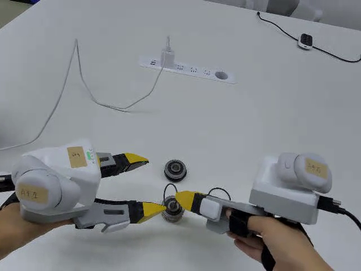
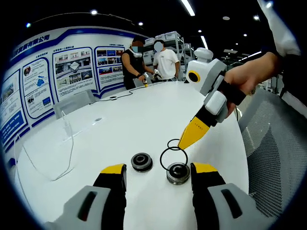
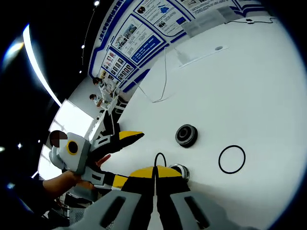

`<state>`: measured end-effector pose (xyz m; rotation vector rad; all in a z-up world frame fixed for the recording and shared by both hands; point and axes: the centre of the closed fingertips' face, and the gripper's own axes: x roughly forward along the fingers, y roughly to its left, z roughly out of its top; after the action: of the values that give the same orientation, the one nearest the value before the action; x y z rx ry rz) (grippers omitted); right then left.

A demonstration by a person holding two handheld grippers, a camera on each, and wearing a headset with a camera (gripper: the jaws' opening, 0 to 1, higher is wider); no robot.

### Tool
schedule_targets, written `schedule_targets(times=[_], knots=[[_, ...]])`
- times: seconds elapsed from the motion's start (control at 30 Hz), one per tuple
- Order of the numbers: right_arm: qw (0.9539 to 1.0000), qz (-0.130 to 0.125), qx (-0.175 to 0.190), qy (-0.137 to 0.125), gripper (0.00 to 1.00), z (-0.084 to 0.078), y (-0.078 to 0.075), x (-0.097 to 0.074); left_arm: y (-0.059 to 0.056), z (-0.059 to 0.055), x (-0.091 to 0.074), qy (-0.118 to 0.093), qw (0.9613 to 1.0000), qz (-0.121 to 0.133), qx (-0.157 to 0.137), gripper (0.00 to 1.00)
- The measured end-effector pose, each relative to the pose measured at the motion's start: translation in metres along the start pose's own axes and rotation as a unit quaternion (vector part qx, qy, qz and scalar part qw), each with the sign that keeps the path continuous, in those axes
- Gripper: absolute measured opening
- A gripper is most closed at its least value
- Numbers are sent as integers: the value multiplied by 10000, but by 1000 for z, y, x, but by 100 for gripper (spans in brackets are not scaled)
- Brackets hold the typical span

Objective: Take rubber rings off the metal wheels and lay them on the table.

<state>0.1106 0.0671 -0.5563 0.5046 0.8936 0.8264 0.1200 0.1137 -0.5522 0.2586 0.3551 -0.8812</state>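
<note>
Tan paper tags [image 1: 77,156] on both grippers: handwriting too small to read. Blue-framed wall posters [image 2: 72,67], same. Right claw [image 1: 186,197] pinched shut on thin black rubber ring [image 3: 159,154], just beside silver metal wheel [image 1: 172,209] on white worktop [image 1: 254,124]. Left claw [image 1: 144,184] wide, holding nothing, one tip next to that wheel. Right gripper view: loose black ring [image 3: 219,159] flat near the wheel. Black-ringed wheel [image 1: 175,170] just beyond.
</note>
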Motion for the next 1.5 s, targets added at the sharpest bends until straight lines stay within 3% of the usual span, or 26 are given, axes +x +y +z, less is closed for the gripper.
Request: schedule_targets(times=[0.17, 0.37, 0.47, 0.6, 0.77, 0.93, 1.3, 1.5], knots=[[9993, -94, 225, -274, 1, 18, -15, -12, 5, 4, 0, -47, 9999, 94, -8, 64], [9974, -176, 498, -480, 1, 29, -34, -20, 6, 8, -2, -76, 9999, 139, 45, 72], [9968, -267, 568, -502, 1, 27, -43, -22, 7, 6, -2, 19, 9996, 202, 181, 76], [9935, -438, 879, -573, 1, 22, -60, -25, 9, 6, -3, 3, 9996, 243, 123, 81], [9912, -590, 1020, -604, 2, 17, -74, -30, 12, 6, -4, -4, 9995, 310, 49, 85], [9885, -760, 1140, -636, 2, 14, -88, -32, 18, 17, -3, -172, 9988, 446, -66, 90], [9844, -1056, 1241, -662, 2, 10, -105, -36, 19, 15, -5, -127, 9988, 440, -153, 90], [9848, -1292, 1012, -566, 2, 6, -111, -38, 14, 12, -4, -48, 9992, 366, -127, 90]])
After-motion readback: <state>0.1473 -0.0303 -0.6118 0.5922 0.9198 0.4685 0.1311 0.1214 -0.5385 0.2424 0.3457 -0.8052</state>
